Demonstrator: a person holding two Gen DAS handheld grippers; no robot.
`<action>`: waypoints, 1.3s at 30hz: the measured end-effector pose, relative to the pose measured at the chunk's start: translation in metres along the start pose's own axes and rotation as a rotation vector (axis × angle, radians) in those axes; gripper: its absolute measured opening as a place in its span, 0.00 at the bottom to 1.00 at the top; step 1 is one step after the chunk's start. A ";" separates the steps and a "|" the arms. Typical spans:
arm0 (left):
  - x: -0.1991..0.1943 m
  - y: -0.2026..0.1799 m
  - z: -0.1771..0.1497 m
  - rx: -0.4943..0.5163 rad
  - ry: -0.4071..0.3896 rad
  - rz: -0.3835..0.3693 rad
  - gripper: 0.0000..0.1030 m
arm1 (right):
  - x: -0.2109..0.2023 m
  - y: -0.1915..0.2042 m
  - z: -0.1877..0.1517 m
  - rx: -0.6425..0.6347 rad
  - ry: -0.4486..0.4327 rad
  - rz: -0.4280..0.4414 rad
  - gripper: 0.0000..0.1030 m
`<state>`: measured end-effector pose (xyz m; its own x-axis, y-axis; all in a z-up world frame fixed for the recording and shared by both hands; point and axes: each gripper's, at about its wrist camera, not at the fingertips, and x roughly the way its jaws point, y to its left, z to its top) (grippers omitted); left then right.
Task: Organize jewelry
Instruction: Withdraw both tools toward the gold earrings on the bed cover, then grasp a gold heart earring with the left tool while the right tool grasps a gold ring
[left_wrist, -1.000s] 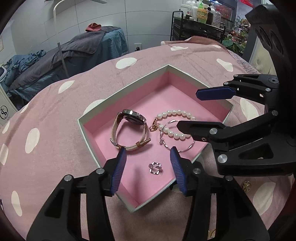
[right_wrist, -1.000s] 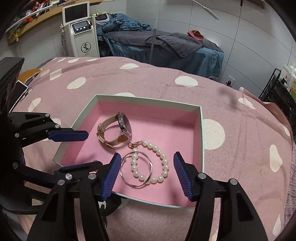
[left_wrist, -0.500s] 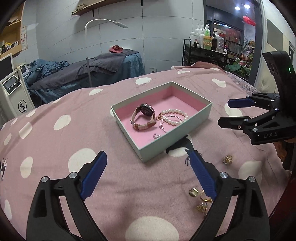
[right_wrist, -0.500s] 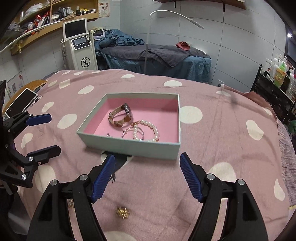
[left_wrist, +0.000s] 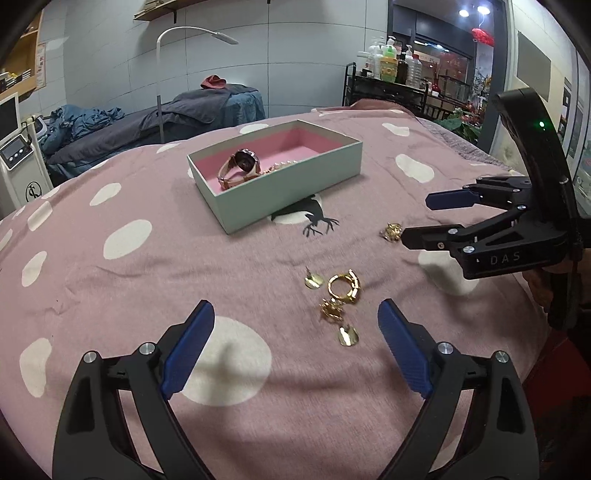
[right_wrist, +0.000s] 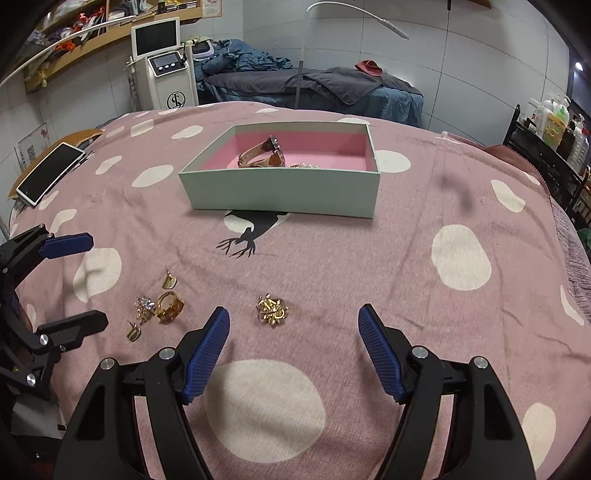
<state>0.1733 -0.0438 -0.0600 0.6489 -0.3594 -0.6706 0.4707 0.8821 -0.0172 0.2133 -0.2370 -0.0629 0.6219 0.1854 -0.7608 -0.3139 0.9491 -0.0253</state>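
Note:
A mint box (left_wrist: 284, 184) (right_wrist: 280, 188) with a pink lining sits on the pink dotted cloth and holds a watch (left_wrist: 240, 166) (right_wrist: 264, 153) and a pearl bracelet (left_wrist: 280, 165). Loose gold pieces lie on the cloth nearer me: a ring (left_wrist: 343, 284) (right_wrist: 169, 307), two small discs (left_wrist: 314, 280) (left_wrist: 348, 336), a sparkly piece (left_wrist: 331, 310) (right_wrist: 144, 306), and a gold cluster (left_wrist: 391, 232) (right_wrist: 272, 312). My left gripper (left_wrist: 295, 343) is open and empty just short of the ring group. My right gripper (right_wrist: 293, 347) is open and empty just behind the gold cluster.
A tablet (right_wrist: 50, 172) lies at the cloth's left edge. A beauty machine (right_wrist: 166, 70), a massage bed (right_wrist: 314, 88) and a bottle trolley (left_wrist: 391, 77) stand beyond the table. A black deer print (right_wrist: 251, 229) lies in front of the box.
Both grippers have pulled back from over the box toward me and opened wider. The loose gold pieces on the cloth have come into view in front of them.

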 end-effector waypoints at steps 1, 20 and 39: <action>0.000 -0.003 -0.002 -0.001 0.004 -0.013 0.79 | 0.001 0.001 -0.002 0.002 0.003 0.001 0.68; 0.027 -0.023 -0.013 -0.010 0.081 -0.104 0.20 | 0.003 0.003 -0.012 0.001 0.019 0.010 0.61; 0.024 -0.015 -0.017 -0.055 0.072 -0.141 0.14 | 0.026 0.018 0.012 -0.162 0.072 0.051 0.26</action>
<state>0.1713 -0.0605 -0.0887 0.5332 -0.4599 -0.7101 0.5194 0.8405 -0.1543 0.2323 -0.2124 -0.0754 0.5511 0.2085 -0.8080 -0.4589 0.8844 -0.0848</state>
